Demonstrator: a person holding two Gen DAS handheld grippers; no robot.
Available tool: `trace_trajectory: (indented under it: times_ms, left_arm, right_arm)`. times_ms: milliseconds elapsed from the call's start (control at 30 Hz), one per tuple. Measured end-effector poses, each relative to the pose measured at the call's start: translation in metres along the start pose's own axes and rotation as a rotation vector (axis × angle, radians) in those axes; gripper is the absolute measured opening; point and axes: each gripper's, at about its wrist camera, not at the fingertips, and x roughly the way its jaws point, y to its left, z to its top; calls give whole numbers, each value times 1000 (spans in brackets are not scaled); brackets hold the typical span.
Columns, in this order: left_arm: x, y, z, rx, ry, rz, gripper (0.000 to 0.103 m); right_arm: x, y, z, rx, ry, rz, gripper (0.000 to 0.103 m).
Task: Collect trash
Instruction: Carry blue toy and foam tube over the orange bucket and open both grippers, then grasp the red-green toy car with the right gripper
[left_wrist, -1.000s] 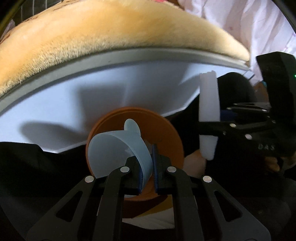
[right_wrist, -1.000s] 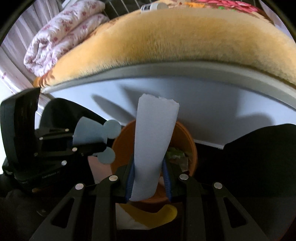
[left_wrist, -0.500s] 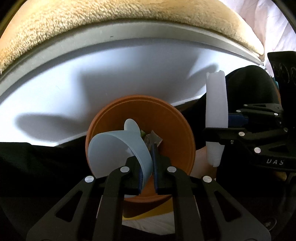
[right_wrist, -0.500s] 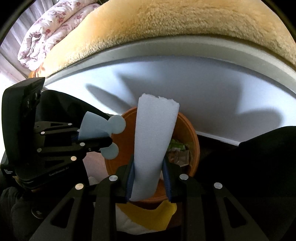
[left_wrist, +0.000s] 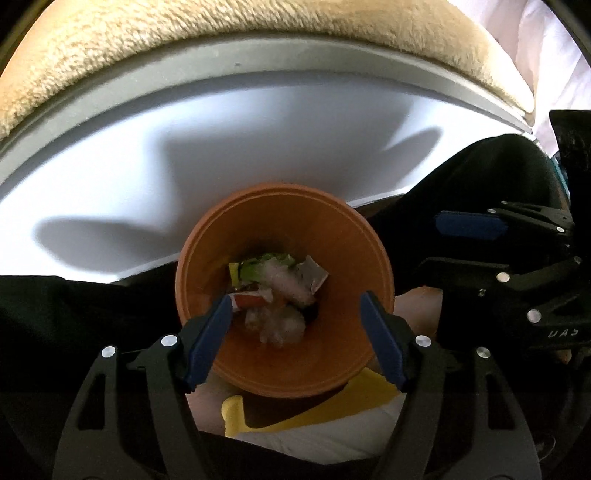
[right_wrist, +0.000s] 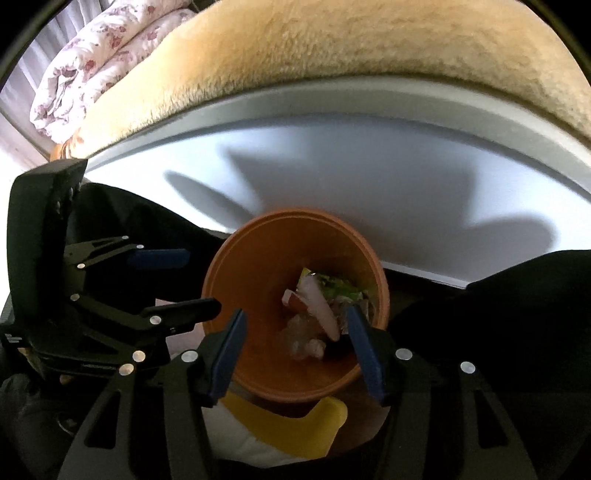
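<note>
The left hand-held gripper (left_wrist: 293, 314) hangs over the orange bin (left_wrist: 284, 373), its blue pads (left_wrist: 208, 341) spreading apart with nothing between them. Down in the bin lies the trash (left_wrist: 277, 288): green scraps, a red-and-white wrapper, crumpled white bits and a pale strip (right_wrist: 319, 306) tilted across the pile. Just right of it, the right hand-held gripper (right_wrist: 295, 347) points into the same bin, its jaws also opening and empty. Beyond the bin runs a white board (left_wrist: 258, 155) with a grey edge, and above that a tan fleecy blanket (right_wrist: 332, 48). A flowered quilt (right_wrist: 92, 70) lies bundled far left. Something yellow and white (right_wrist: 280, 428) sits under the bin's near side.
</note>
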Motion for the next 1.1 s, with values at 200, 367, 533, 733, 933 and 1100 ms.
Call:
trace_trajectory:
  times_ms: [200, 367, 533, 733, 933, 1100]
  left_arm:
    - [-41, 7, 4, -47, -90, -53, 70]
    - [-107, 2, 17, -11, -325, 44, 79]
    - [-143, -4, 40, 1, -461, 67, 84]
    - [-143, 5, 65, -60, -503, 16, 85]
    - [-148, 10, 66, -55, -507, 39, 85]
    - [-142, 15, 72, -58, -497, 17, 85]
  right_arm:
    - [-58, -14, 8, 34, -128, 32, 56]
    - [-114, -38, 43, 85, -260, 104, 57]
    - [-141, -87, 116, 214, -337, 172, 57]
    - [-116, -139, 201, 436, -349, 285, 57]
    - [-83, -176, 240, 587, -299, 264, 57]
    - [-61, -186, 260, 661, -271, 242, 56]
